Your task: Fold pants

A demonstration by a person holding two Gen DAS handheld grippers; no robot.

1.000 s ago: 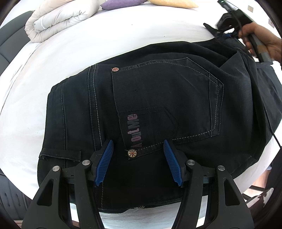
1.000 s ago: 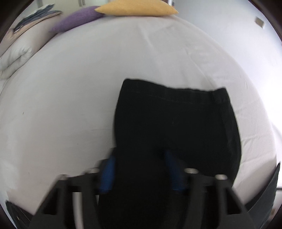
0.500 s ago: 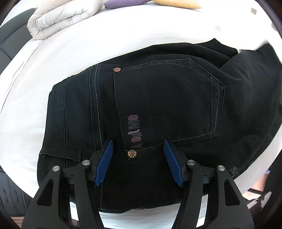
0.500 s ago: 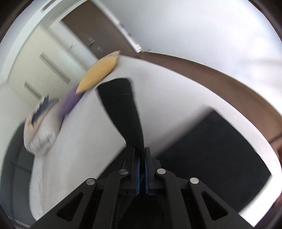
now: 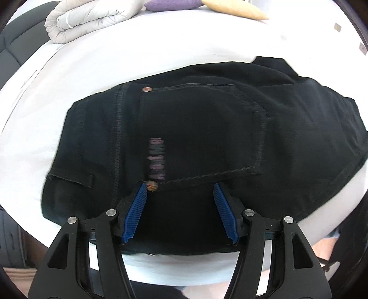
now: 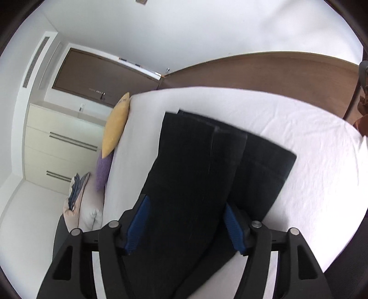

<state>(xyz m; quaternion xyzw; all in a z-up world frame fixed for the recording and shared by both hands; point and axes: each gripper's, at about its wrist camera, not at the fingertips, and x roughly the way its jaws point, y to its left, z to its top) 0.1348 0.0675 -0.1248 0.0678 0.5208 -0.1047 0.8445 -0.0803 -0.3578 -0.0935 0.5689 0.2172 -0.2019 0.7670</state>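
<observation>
Black jeans (image 5: 207, 128) lie on the white bed (image 5: 115, 57), back pocket up, with a leg folded over at the right. My left gripper (image 5: 180, 187) hovers over the waist edge near a rivet, open, its blue pads (image 5: 135, 211) astride flat fabric without pinching it. In the right wrist view, the jeans' legs (image 6: 195, 161) lie doubled on the sheet (image 6: 299, 138), hems at the far end. My right gripper (image 6: 186, 202) stands just over them and its jaws are opening; the cloth runs between the pads, which do not press on it.
A rolled white duvet (image 5: 92, 20), a purple pillow (image 5: 172, 4) and a yellow pillow (image 5: 234, 10) line the bed's far edge. The right wrist view also shows a cream drawer unit (image 6: 59, 142) and a brown wood panel (image 6: 264, 71) beyond the bed.
The right gripper, shut on a pant leg, swung it across and rolled over; now its jaws are apart and the leg lies on the bed. The left gripper stayed put.
</observation>
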